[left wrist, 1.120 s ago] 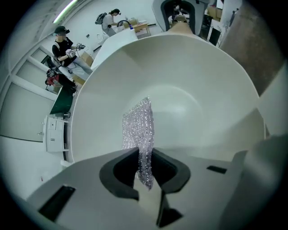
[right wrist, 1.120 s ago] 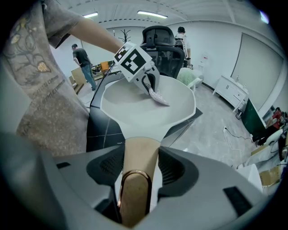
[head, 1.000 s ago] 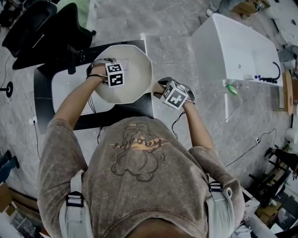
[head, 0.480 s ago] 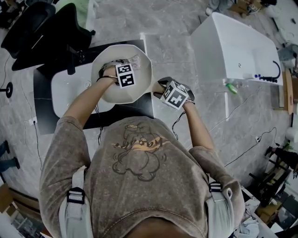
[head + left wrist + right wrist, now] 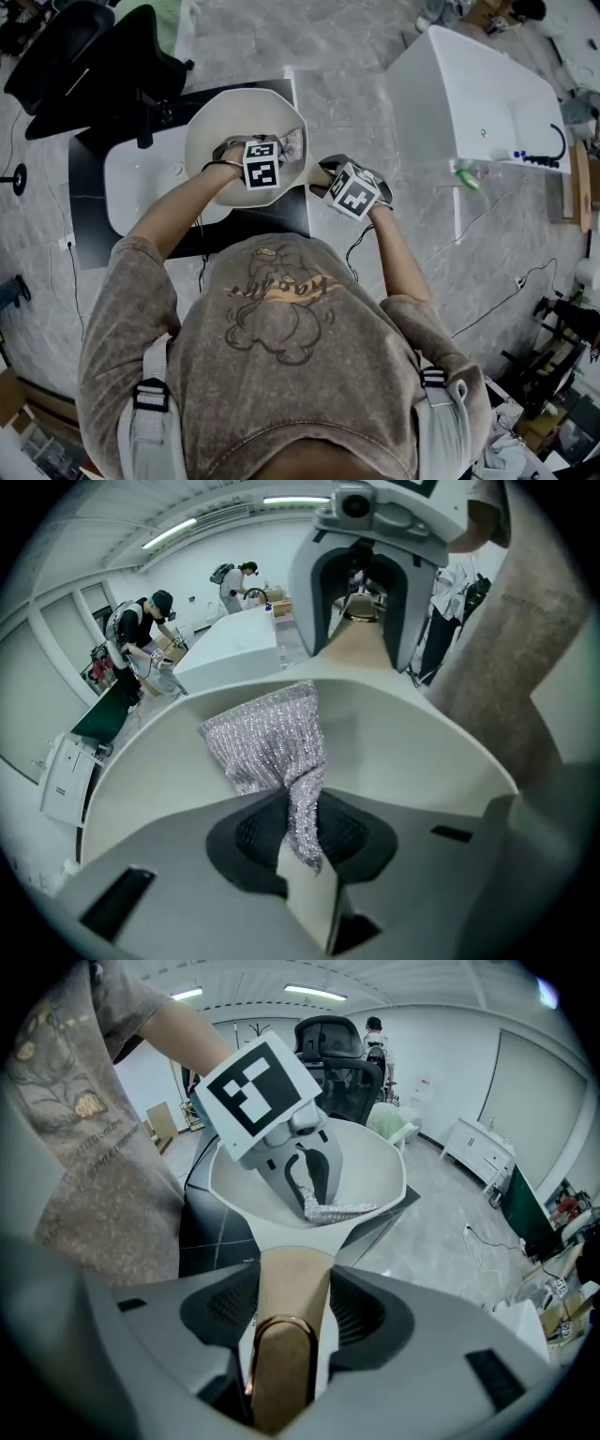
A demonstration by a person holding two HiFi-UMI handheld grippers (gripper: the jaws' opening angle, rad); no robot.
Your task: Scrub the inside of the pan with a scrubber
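Left gripper [image 5: 305,855] pinches a silvery mesh scrubber [image 5: 272,738], which drapes ahead of its jaws onto the pan's [image 5: 412,752] inner wall. Right gripper [image 5: 286,1321] clamps the handle [image 5: 292,1283], with the bowl just ahead. The mesh looks light and floppy; the stiff handle seems the steadiest hold.

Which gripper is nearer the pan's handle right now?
Right. The right gripper is clamped on the handle itself; the left gripper is farther off, inside the pan, holding the scrubber.

Seemingly marble floor [image 5: 356,94] — black office chair [image 5: 94,56].
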